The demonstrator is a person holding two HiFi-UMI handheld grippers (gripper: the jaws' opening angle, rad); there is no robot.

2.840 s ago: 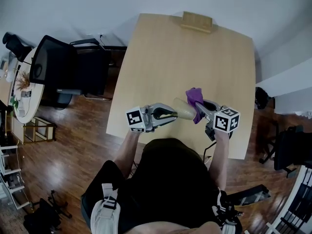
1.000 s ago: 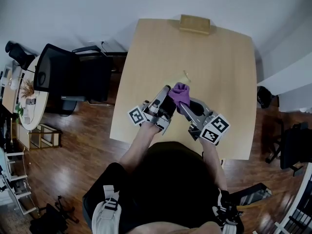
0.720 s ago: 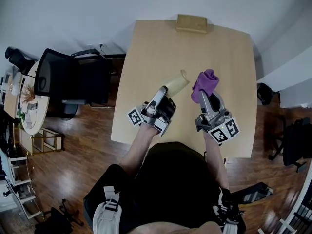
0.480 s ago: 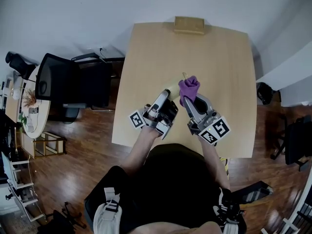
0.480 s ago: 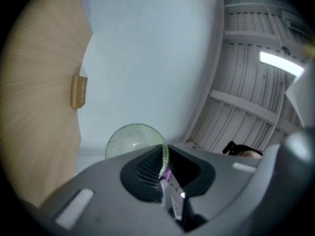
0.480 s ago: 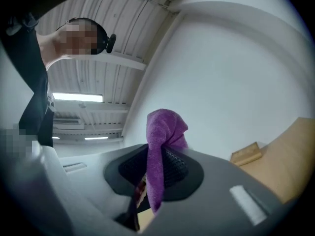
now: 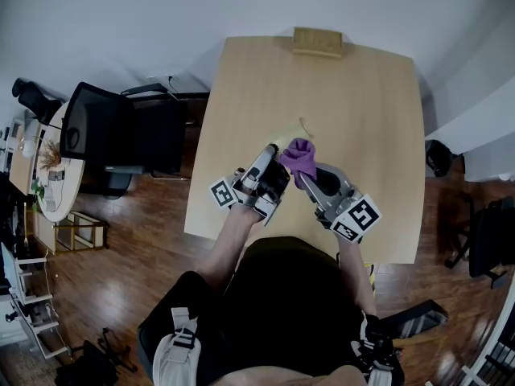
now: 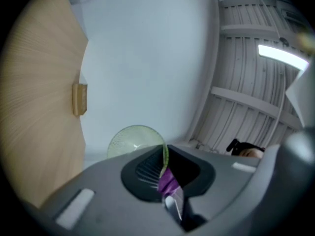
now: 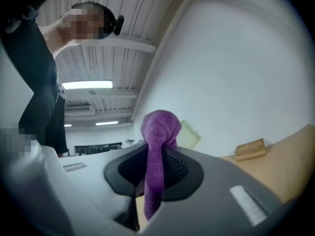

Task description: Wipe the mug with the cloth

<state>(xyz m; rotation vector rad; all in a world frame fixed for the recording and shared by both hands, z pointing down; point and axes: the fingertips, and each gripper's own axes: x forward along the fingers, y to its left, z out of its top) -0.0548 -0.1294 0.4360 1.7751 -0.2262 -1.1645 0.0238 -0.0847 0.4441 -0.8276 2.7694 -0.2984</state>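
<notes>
We barely see the mug [image 7: 288, 133] behind the cloth [image 7: 299, 158]; our left gripper [image 8: 165, 163] pinches its rim, our right gripper [image 9: 153, 173] clamps the cloth.

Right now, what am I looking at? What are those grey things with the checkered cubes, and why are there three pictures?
There is no robot here. A person holds a pinching tool in each hand, and each tool has two fingers that squeeze together. One picture comes from a camera on the person's head, looking down. The other two come from small cameras that ride on the tools and look along their fingers. The left tool pinches the wall of a pale green mug, held up over a wooden table. The right tool pinches a purple cloth, held close against the mug to wipe it. A small wooden block lies at the table's far edge. A black chair stands beside the table.
</notes>
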